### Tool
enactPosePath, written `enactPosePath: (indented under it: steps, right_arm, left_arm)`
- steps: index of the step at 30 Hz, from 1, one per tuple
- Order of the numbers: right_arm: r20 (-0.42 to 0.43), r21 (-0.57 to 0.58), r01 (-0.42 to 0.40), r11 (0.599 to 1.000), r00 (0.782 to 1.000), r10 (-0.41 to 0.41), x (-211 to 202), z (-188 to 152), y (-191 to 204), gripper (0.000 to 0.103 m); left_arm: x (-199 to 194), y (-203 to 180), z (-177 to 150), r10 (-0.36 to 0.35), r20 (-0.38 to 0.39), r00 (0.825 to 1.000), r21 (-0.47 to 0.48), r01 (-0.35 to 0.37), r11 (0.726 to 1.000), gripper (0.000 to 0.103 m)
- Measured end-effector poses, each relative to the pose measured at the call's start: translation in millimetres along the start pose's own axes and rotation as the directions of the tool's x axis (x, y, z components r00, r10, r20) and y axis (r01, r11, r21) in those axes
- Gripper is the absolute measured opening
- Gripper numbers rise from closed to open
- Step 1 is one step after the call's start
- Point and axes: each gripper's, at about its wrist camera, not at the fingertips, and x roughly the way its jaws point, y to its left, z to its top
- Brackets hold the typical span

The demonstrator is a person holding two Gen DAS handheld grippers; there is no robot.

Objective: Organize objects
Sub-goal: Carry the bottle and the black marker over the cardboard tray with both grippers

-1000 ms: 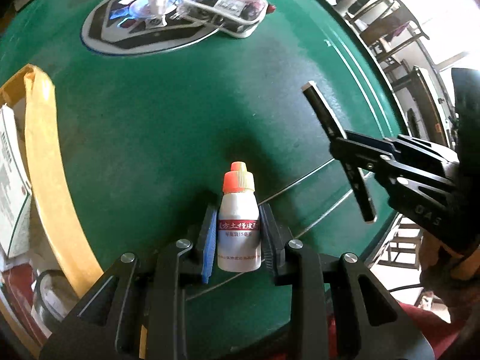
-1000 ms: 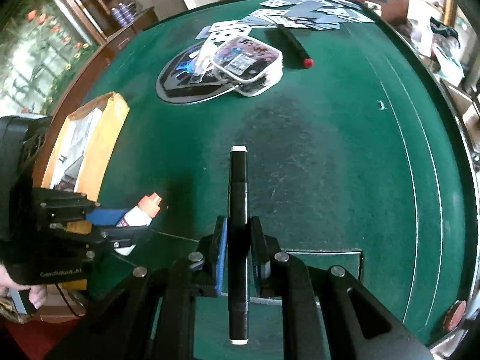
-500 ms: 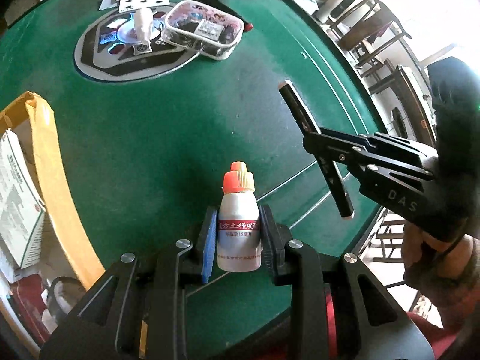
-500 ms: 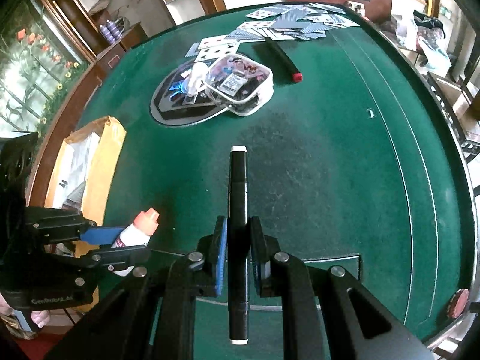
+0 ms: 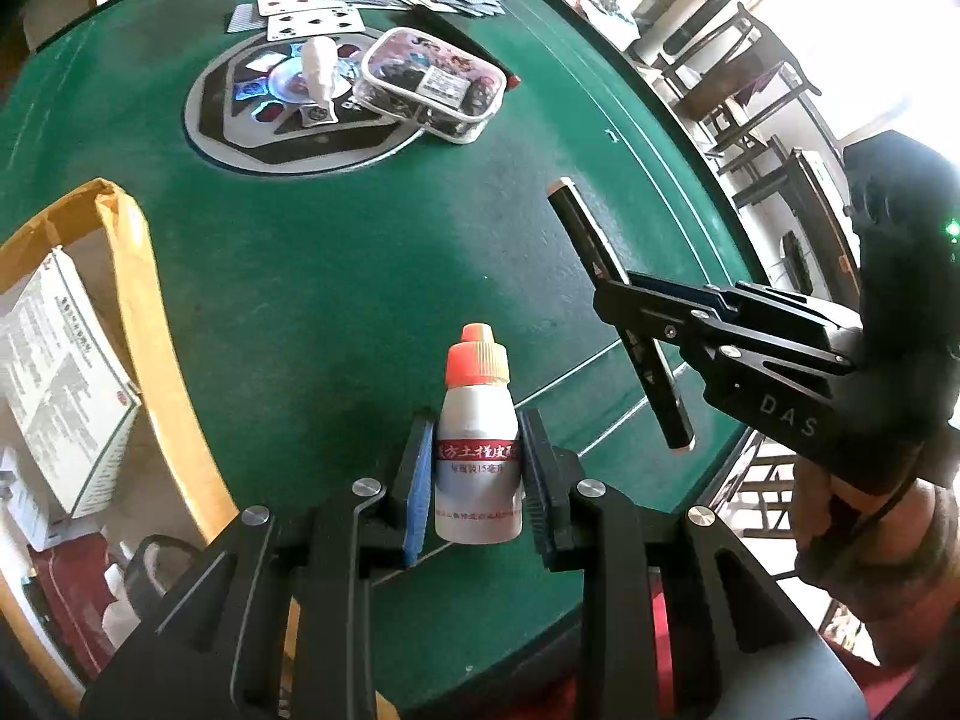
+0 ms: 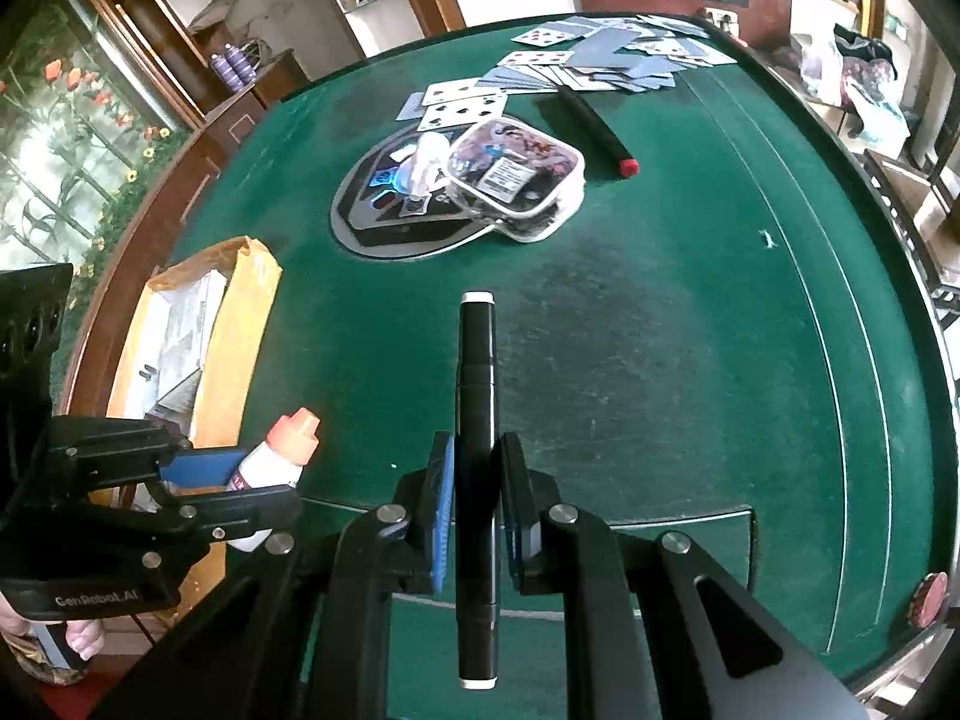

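Both hands are loaded over the green felt counter (image 5: 336, 276). The left tongs (image 5: 477, 471) are clamped on a small white dropper bottle (image 5: 478, 438) with an orange cap, held upright at lower centre of the left wrist view. The right tongs (image 6: 475, 501) are shut tight on a black marker (image 6: 476, 420), which runs straight up the middle of the right wrist view, its white-tipped ends well clear of the pads on both sides.

Against the frames of a second ago, the counter has slid downward in both views: the clear pouch (image 5: 431, 81) and the spread of playing cards (image 5: 312, 18) at upper centre now show fuller, and more of the open cardboard box (image 5: 138, 276) appears at left. Neither grip has altered. That reads as both items lifted and in transit, with nothing set down yet.

The pouch lies well apart from both tongs; the box sits just left of the bottle, seemingly the nearer drop-off.
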Motion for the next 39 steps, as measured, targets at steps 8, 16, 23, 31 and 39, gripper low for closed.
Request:
enactPosePath:
  steps: [8,16,23,31,39]
  right_arm:
    - [0.016,-0.026,-0.016,1.000,1.000,0.016,-4.0,6.3,16.6,0.013]
    - [0.038,-0.019,-0.056,0.998,0.998,0.057,-11.1,13.0,26.1,0.013]
    - [0.042,0.003,-0.095,0.995,0.995,0.095,-12.7,13.5,27.5,0.013]
    - [0.029,-0.015,-0.121,0.993,0.992,0.121,-6.6,15.1,42.1,0.013]
    - [0.002,-0.043,-0.154,0.987,0.988,0.154,4.2,13.3,64.2,0.013]
  left_arm:
    - [-14.4,13.3,-3.0,0.007,0.028,1.000,-0.027,-0.007,1.000,0.026]
    - [-27.9,25.5,-7.7,0.030,0.057,0.998,-0.052,-0.027,0.998,0.026]
    - [-44.9,39.2,-14.8,0.041,0.093,0.995,-0.095,-0.032,0.995,0.026]
    - [-59.8,61.4,-24.2,0.067,0.121,0.990,-0.156,-0.048,0.987,0.026]
    - [-78.6,100.0,-36.1,0.125,0.140,0.982,-0.241,-0.089,0.966,0.026]
